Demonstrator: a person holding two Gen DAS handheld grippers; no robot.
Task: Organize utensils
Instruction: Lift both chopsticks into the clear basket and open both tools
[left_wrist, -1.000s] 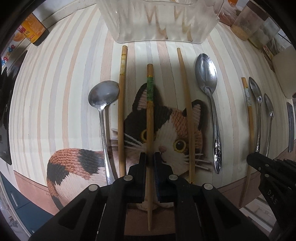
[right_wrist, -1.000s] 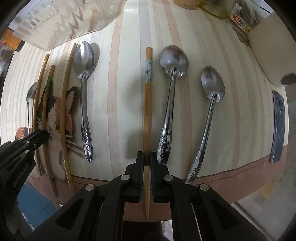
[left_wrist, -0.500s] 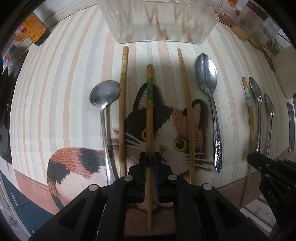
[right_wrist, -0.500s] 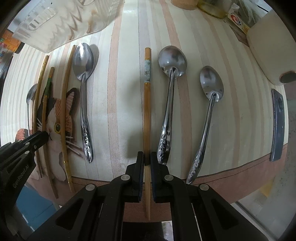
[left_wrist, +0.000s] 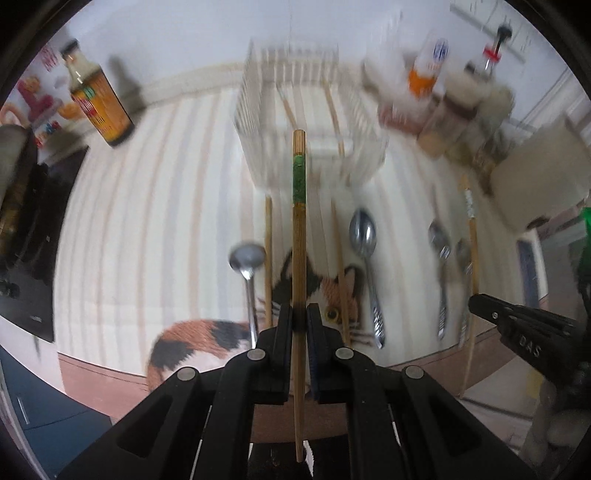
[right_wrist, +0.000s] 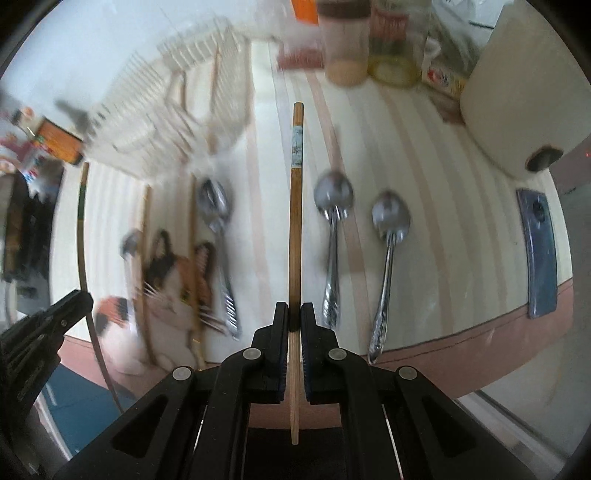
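My left gripper (left_wrist: 299, 317) is shut on a green-banded chopstick (left_wrist: 299, 236) and holds it lifted above the striped cat-print mat (left_wrist: 147, 229), pointing at the clear slatted basket (left_wrist: 258, 110). My right gripper (right_wrist: 294, 315) is shut on a chopstick with a pale blue band (right_wrist: 296, 192), also lifted off the mat. Two bare chopsticks (left_wrist: 268, 258) and several spoons (left_wrist: 365, 251) lie on the mat. The basket (right_wrist: 147, 122) holds two chopsticks.
A sauce bottle (left_wrist: 98, 96) stands at the back left. Jars and bottles (left_wrist: 443, 99) crowd the back right beside a cream appliance (right_wrist: 517, 96). A blue flat object (right_wrist: 539, 251) lies at the mat's right edge. The table's front edge is near both grippers.
Both grippers have lifted their chopsticks off the mat and pulled up and back, so the basket and the back wall have come into view. The frames are motion-blurred.
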